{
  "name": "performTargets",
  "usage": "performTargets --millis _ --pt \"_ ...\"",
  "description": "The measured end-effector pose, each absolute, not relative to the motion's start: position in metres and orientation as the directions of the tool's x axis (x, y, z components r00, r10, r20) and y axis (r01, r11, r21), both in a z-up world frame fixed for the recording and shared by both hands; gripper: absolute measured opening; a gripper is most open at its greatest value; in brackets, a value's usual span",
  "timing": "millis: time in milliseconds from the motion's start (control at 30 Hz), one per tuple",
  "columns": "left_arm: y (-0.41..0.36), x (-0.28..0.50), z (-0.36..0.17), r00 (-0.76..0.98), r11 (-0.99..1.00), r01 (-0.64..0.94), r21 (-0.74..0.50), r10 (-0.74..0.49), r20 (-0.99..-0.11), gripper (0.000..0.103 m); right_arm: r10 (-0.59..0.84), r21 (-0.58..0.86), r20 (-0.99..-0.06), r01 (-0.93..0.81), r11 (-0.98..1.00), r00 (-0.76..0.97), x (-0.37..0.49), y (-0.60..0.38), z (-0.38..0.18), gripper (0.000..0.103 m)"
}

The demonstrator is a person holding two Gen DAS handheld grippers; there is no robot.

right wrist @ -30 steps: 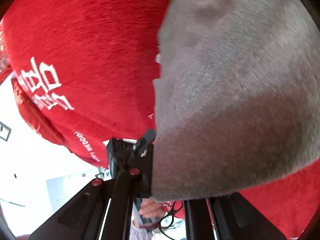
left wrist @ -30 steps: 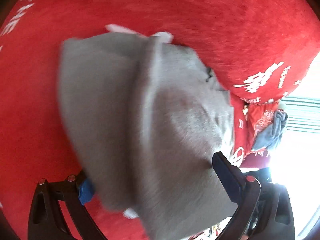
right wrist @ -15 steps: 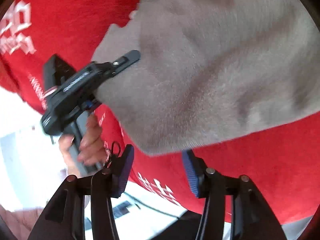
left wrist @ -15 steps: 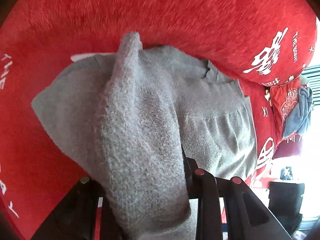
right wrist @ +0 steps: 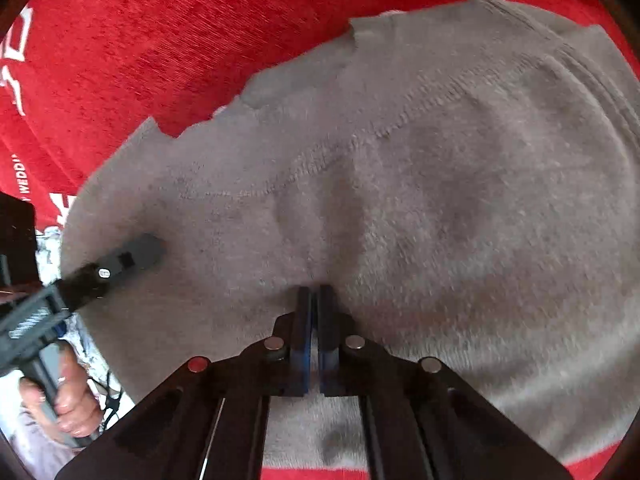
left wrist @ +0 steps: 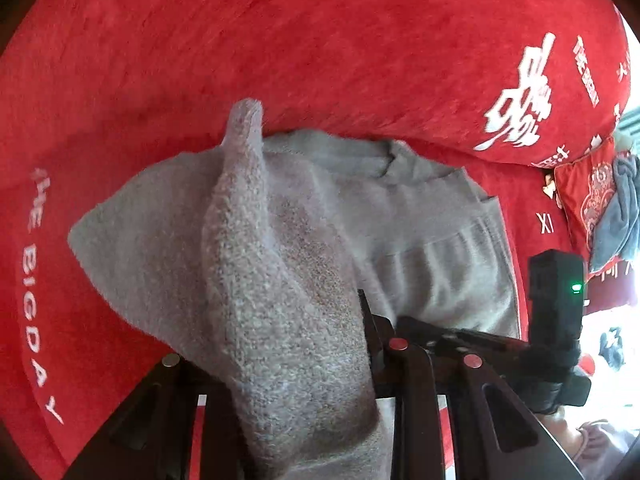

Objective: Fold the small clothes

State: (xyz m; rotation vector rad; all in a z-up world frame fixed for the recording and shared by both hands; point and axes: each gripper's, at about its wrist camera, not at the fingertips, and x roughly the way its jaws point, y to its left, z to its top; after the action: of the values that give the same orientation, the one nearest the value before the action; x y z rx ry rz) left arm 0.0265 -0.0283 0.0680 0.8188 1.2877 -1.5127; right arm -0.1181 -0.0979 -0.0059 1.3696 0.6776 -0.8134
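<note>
My left gripper [left wrist: 288, 360] points steeply down at the bottom centre of its view, jaws narrowed and clamped on a raised fold of the grey knit sweater [left wrist: 280, 280], which rises between them toward the frame's middle. My right gripper [right wrist: 314, 308] sits at the lower centre of its view, tilted down, jaws fully together and pinching a small tuck of the same sweater [right wrist: 400, 160]. The garment lies spread on a red blanket [left wrist: 280, 40] with white lettering, filling most of the right wrist view. At the lower left there my left hand [right wrist: 72, 396] grips its handle. A blue-grey cloth [left wrist: 616, 208] lies at the far right edge
</note>
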Motion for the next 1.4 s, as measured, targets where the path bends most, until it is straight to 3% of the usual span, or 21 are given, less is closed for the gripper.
performTargets --millis 200,333,467,600,667,733,867,933,967,1033,1100,1167,1400 --pt "-0.044 -0.044 0.108 -0.245 -0.109 0.969 -0.223 -0.276 -0.929 0.030 -0.064 0.666 -0.746 0.744 -0.047 0.663 -0.139 -0.111 -0.004 0.004" --pt "-0.059 -0.104 0.119 -0.200 -0.197 0.969 -0.149 -0.276 -0.940 0.030 -0.163 0.691 -0.720 0.718 -0.078 0.675 -0.190 -0.109 0.020 0.007" --pt "-0.070 -0.183 0.105 -0.146 -0.333 0.941 -0.062 -0.233 -0.961 0.030 -0.251 0.728 -0.681 0.671 -0.140 0.688 -0.256 -0.102 0.023 0.008" --pt "-0.070 -0.249 0.073 -0.013 -0.442 0.892 0.092 -0.230 -0.973 0.031 -0.211 0.733 -0.680 0.644 -0.220 0.702 -0.284 -0.103 -0.005 0.008" --pt "-0.068 -0.261 0.067 0.026 -0.452 0.883 0.131 -0.231 -0.973 0.037 -0.205 0.760 -0.646 0.594 -0.264 0.735 -0.288 -0.107 -0.019 0.008" --pt "-0.066 -0.266 0.069 -0.002 -0.443 0.891 0.104 -0.232 -0.973 0.048 -0.229 0.793 -0.600 0.535 -0.290 0.766 -0.291 -0.106 -0.027 0.008" --pt "-0.059 -0.288 0.087 -0.043 -0.498 0.860 0.114 -0.292 -0.955 0.050 -0.253 0.826 -0.546 0.463 -0.321 0.799 -0.295 -0.111 -0.039 0.009" --pt "-0.057 -0.298 0.097 -0.058 -0.506 0.853 0.127 -0.335 -0.940 0.066 -0.257 0.832 -0.533 0.444 -0.333 0.806 -0.300 -0.118 -0.042 0.009" --pt "-0.056 -0.294 0.105 -0.076 -0.491 0.863 0.117 -0.357 -0.931 0.074 -0.265 0.836 -0.524 0.429 -0.342 0.809 -0.301 -0.123 -0.041 0.011" --pt "-0.056 -0.278 0.117 -0.109 -0.441 0.894 0.081 -0.387 -0.916 0.074 -0.298 0.845 -0.506 0.396 -0.360 0.810 -0.323 -0.129 -0.042 0.023" --pt "-0.061 -0.249 0.121 -0.084 -0.353 0.933 0.073 -0.409 -0.909 0.074 -0.351 0.867 -0.457 0.323 -0.379 0.817 -0.330 -0.134 -0.041 0.049" --pt "-0.061 -0.219 0.118 -0.036 -0.265 0.961 0.082 -0.413 -0.910 0.074 -0.393 0.888 -0.398 0.241 -0.391 0.829 -0.339 -0.141 -0.042 0.060" --pt "-0.054 -0.114 0.084 0.071 0.041 0.997 0.062 -0.294 -0.953 0.074 -0.470 0.921 -0.227 0.031 -0.389 0.853 -0.358 -0.158 -0.045 0.070"
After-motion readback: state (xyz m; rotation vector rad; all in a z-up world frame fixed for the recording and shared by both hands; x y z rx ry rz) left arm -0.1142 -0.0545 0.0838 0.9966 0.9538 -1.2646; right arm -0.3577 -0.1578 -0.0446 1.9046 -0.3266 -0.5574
